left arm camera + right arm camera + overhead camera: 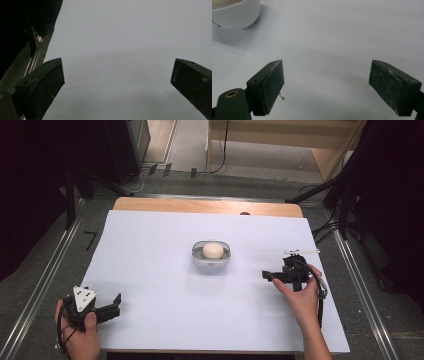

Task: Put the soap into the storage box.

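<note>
At about 8 o'clock on the white, paper-covered surface (165,320), the left gripper (116,304) rests low in the person's left hand (82,337), a grey three-cornered plate on top, its black jaws pointing toward 3 o'clock. In the left gripper view the jaws stand wide apart with bare white surface between them.

Near the middle, slightly toward 12 o'clock, sits the shallow, rounded grey-white dish (211,254), holding a round cream-white lump (213,250); the same dish shows at the top left corner of the right gripper view (234,15).

At about 3 o'clock of the dish, well apart from it, the right gripper (266,275) is held in the person's right hand (300,295), jaws pointing toward 9 o'clock at the dish. In the right gripper view its jaws are spread open, nothing between the pads (272,85), only a tiny speck lying on the surface just beside the left one.
</note>
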Available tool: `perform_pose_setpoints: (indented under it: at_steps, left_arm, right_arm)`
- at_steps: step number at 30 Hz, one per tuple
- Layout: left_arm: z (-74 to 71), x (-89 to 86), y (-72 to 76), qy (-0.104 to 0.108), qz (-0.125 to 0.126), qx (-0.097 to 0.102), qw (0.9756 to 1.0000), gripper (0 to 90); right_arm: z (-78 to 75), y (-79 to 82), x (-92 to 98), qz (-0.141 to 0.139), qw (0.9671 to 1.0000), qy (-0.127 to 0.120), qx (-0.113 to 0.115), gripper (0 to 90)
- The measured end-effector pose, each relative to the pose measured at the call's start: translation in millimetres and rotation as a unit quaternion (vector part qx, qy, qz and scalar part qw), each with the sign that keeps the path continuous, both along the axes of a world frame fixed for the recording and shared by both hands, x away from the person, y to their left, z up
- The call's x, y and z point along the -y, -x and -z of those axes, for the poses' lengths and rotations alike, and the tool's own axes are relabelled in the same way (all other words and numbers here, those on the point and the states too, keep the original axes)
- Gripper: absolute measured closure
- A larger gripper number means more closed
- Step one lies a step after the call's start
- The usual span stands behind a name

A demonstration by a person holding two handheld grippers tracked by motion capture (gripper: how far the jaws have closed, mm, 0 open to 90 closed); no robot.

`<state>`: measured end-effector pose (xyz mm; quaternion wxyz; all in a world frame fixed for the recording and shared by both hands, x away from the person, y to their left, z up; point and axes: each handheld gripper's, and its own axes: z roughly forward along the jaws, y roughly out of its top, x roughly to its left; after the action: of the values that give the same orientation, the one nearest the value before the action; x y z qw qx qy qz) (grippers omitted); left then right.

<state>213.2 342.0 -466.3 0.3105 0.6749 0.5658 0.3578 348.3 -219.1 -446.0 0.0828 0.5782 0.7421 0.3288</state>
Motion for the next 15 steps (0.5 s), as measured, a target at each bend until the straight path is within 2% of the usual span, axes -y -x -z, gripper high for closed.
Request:
perform_pose_setpoints:
  at_steps: [3, 15]
  left_arm:
    - [-0.1, -0.1, 0.1, -0.001, 0.001, -0.001, 1.0000, 0.0]
    - [-0.1, 0.5, 0.4, -0.002, 0.000, -0.001, 1.0000, 0.0]
  right_arm:
    - [3.5, 3.2, 4.6, 0.002, 1.0000, 0.005, -0.003, 13.4]
    - [14.4, 23.2, 30.5, 0.016, 0.9998, -0.008, 0.005, 13.3]
